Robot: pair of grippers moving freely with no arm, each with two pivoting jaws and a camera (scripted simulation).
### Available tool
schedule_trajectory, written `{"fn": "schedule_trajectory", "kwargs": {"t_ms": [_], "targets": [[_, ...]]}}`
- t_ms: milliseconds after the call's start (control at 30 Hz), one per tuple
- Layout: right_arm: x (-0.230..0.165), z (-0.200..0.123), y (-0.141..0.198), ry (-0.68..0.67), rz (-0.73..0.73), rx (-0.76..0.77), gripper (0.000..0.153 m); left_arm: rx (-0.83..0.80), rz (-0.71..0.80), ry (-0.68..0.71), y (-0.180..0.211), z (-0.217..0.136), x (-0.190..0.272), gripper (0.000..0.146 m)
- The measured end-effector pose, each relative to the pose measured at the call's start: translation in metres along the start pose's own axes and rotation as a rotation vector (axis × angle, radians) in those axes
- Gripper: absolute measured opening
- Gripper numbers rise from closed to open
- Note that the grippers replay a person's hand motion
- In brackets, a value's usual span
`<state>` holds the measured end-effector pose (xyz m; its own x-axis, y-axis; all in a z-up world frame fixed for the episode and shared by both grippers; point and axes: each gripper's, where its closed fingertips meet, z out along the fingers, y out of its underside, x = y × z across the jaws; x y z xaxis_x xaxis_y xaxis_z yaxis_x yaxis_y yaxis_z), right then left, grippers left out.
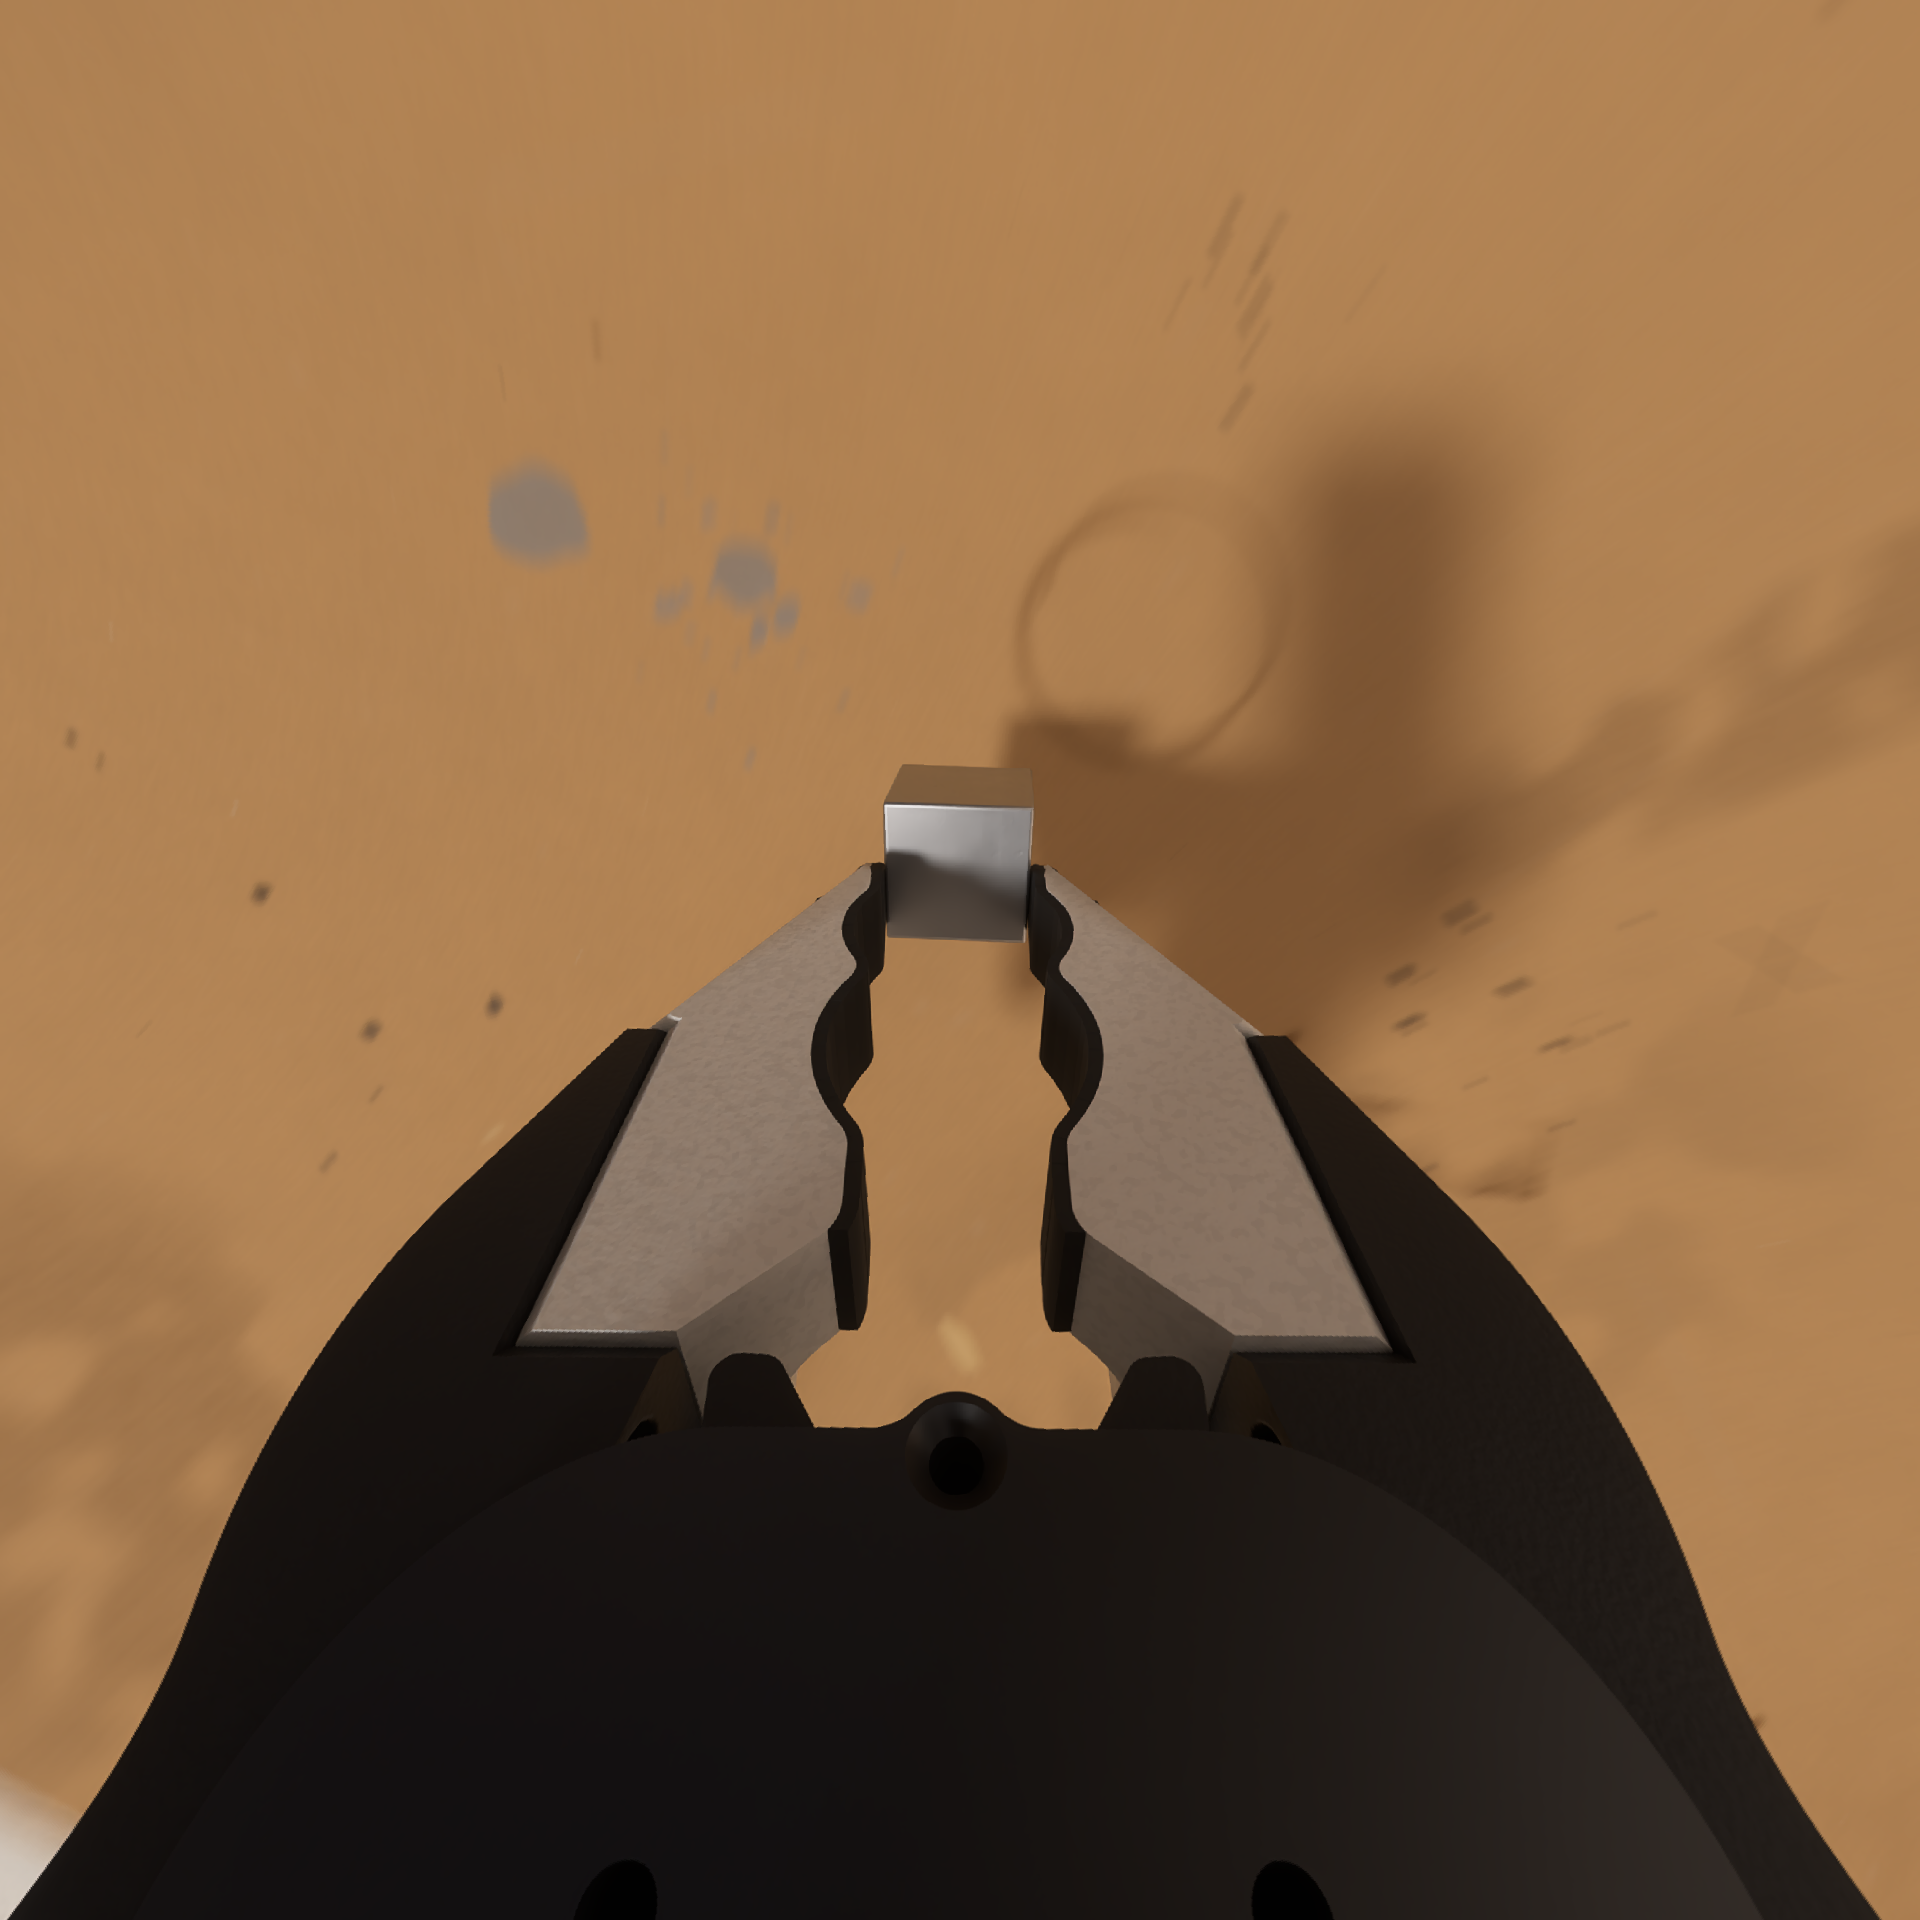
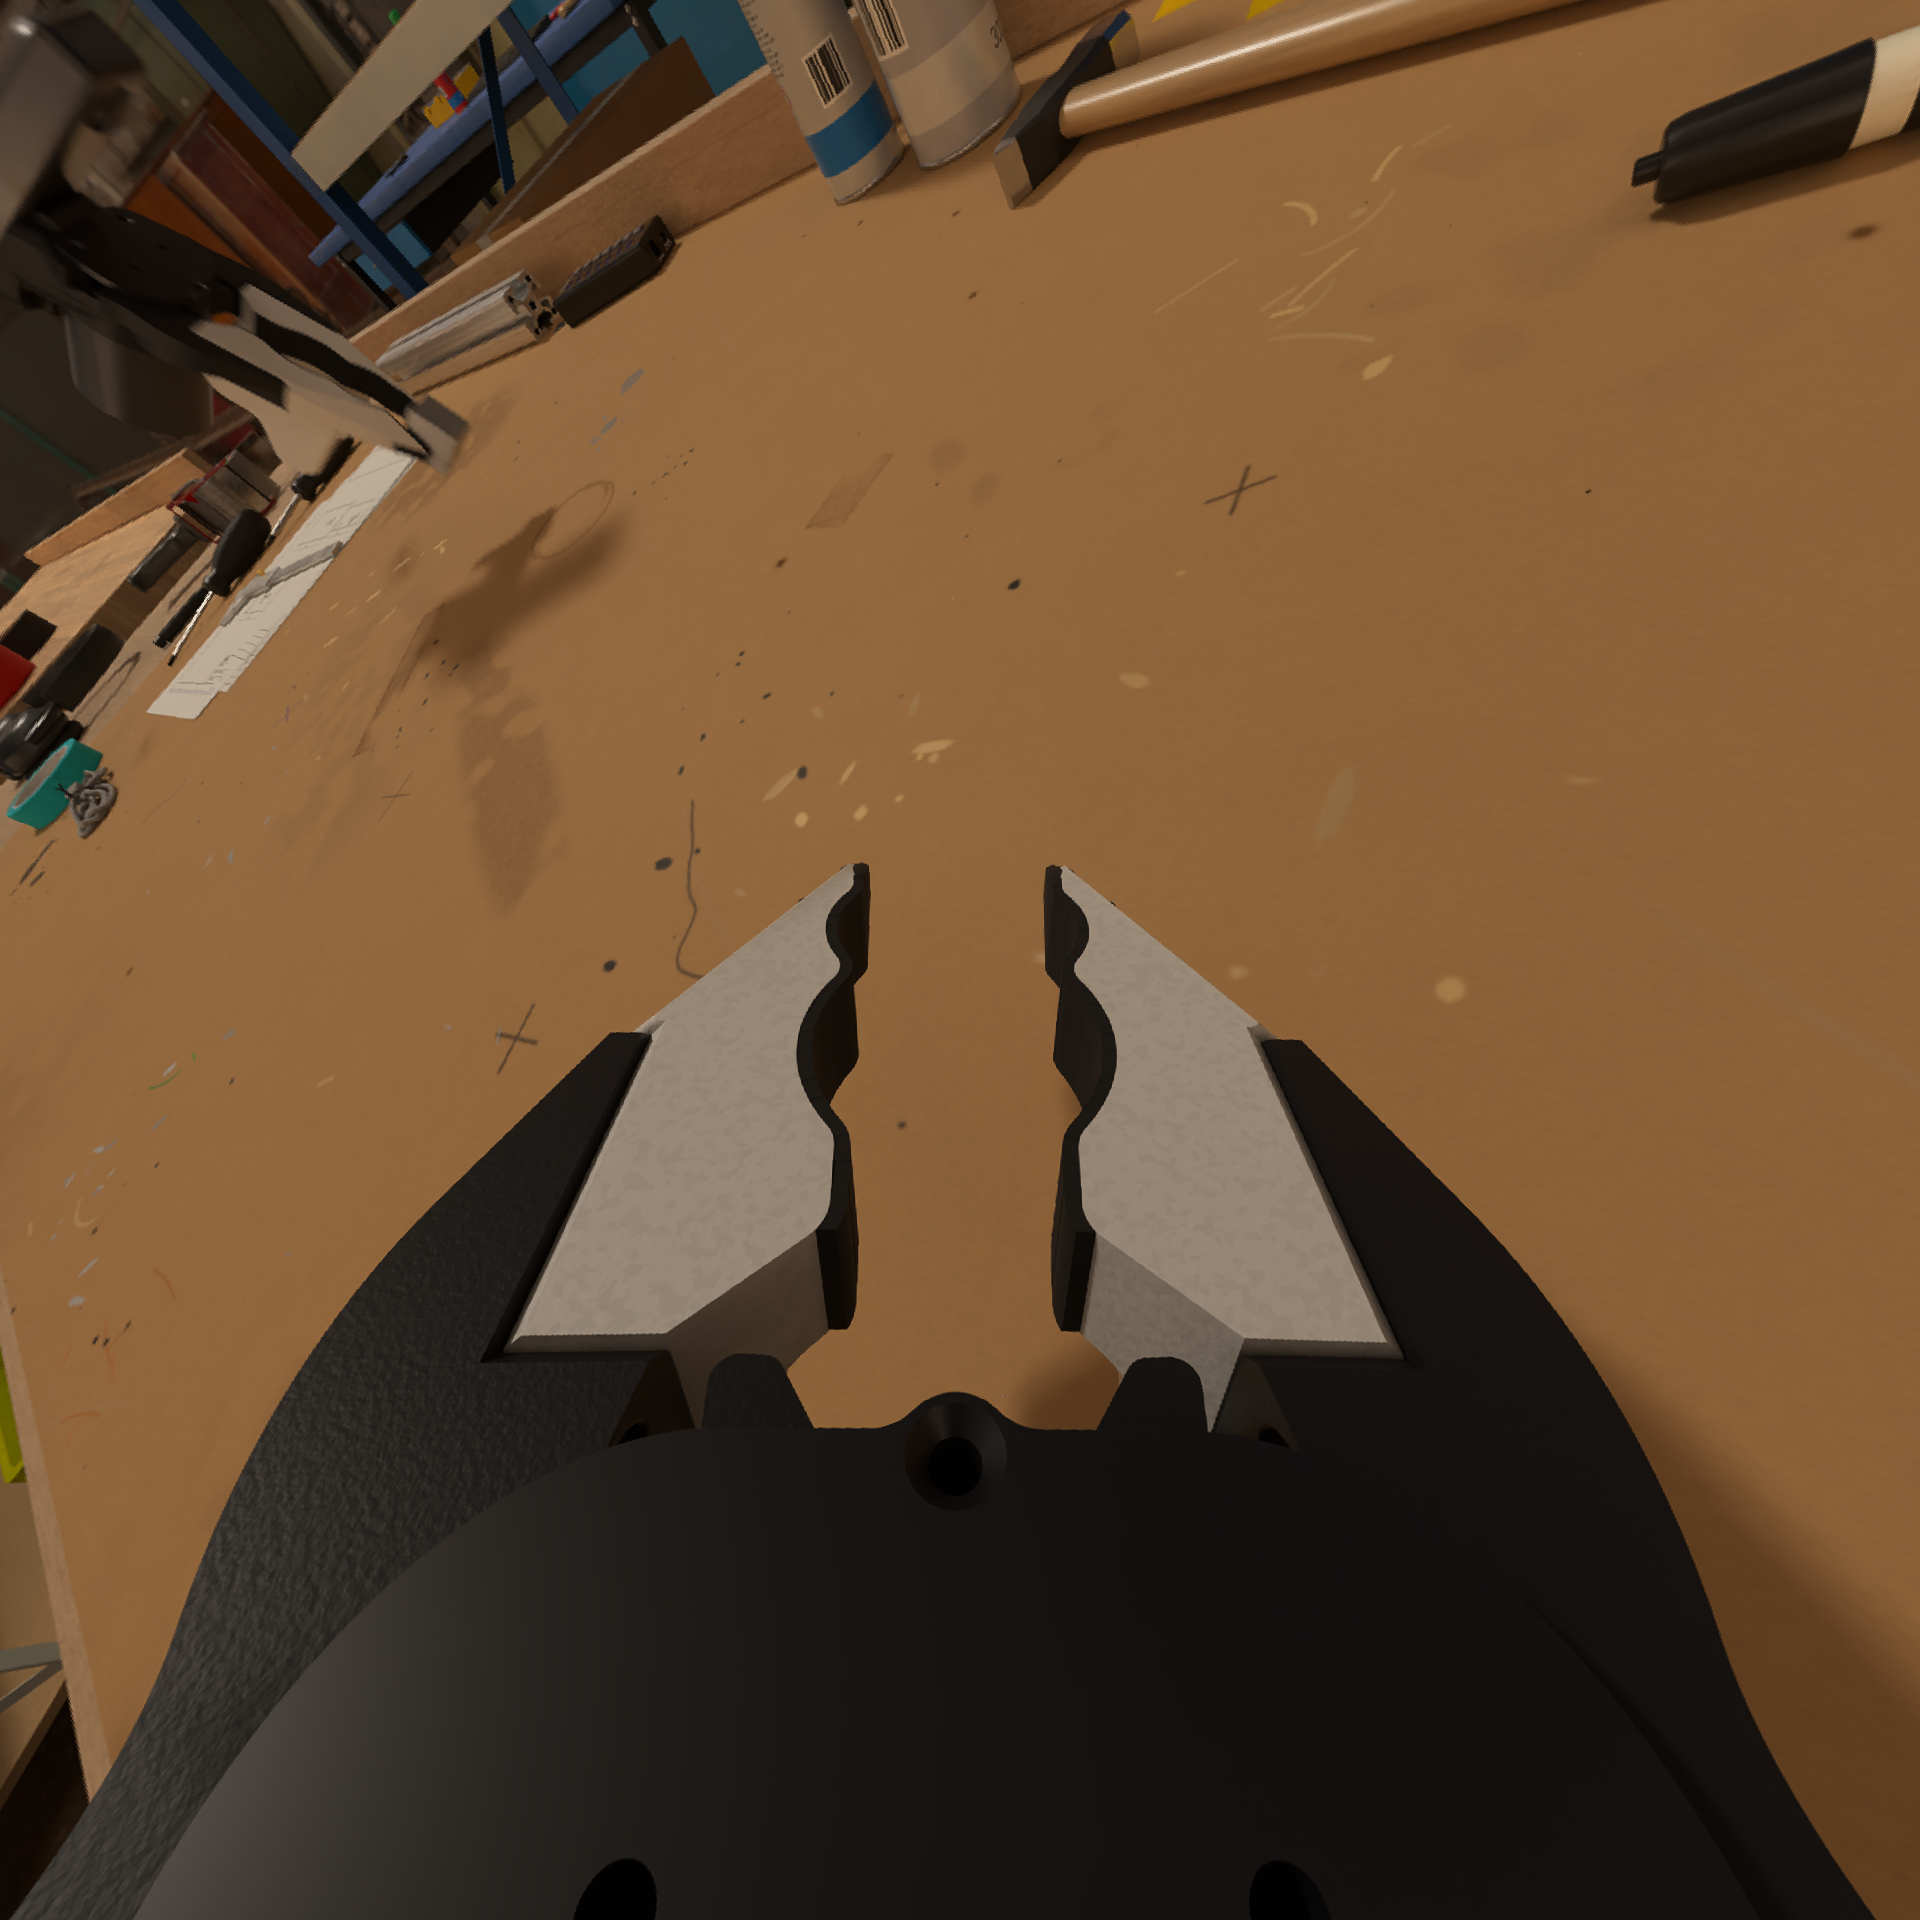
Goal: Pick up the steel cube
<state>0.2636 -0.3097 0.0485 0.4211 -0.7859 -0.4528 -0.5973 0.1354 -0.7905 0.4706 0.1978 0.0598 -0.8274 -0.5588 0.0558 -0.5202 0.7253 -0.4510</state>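
Note:
The steel cube (image 1: 956,852) is small, shiny and grey. My left gripper (image 1: 956,896) is shut on it, pinching it between its two fingertips above the brown wooden table (image 1: 416,312). Its shadow lies off to the right on the table. In the right wrist view the left gripper (image 2: 312,364) shows at the far upper left, off the table, with the cube (image 2: 445,424) at its tip. My right gripper (image 2: 956,883) is open and empty, low over the table's middle.
Two spray cans (image 2: 862,94), a wooden-handled hammer (image 2: 1195,83) and a black-handled tool (image 2: 1766,125) lie along the far edge. An aluminium bar (image 2: 468,322), a screwdriver (image 2: 213,577), a paper sheet (image 2: 291,571) and a teal tape roll (image 2: 52,779) sit at the left.

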Motion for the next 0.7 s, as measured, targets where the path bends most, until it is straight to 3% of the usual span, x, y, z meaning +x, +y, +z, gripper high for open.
{"fn": "schedule_trajectory", "kwargs": {"t_ms": [167, 267, 400, 567, 700], "targets": [[0.0, 0.0, 0.0, 0.0, -0.001, -0.002, 0.033, 0.748, -0.07, 0.419, -0.066, -0.094, 0.034, 0.027], [0.0, 0.0, 0.0, -0.001, -0.004, -0.001, 0.033, 1.034, -0.056, 0.611, -0.073, -0.141, 0.045, 0.027], [-0.001, 0.0, 0.0, -0.002, -0.008, 0.003, 0.034, 1.136, -0.038, 0.698, -0.07, -0.162, 0.055, 0.027], [-0.001, -0.001, -0.001, -0.004, -0.009, 0.005, 0.034, 1.153, -0.001, 0.741, -0.07, -0.171, 0.069, 0.027], [-0.001, -0.001, -0.001, -0.006, -0.008, 0.006, 0.034, 1.057, 0.029, 0.655, -0.067, -0.156, 0.082, 0.027]]}}
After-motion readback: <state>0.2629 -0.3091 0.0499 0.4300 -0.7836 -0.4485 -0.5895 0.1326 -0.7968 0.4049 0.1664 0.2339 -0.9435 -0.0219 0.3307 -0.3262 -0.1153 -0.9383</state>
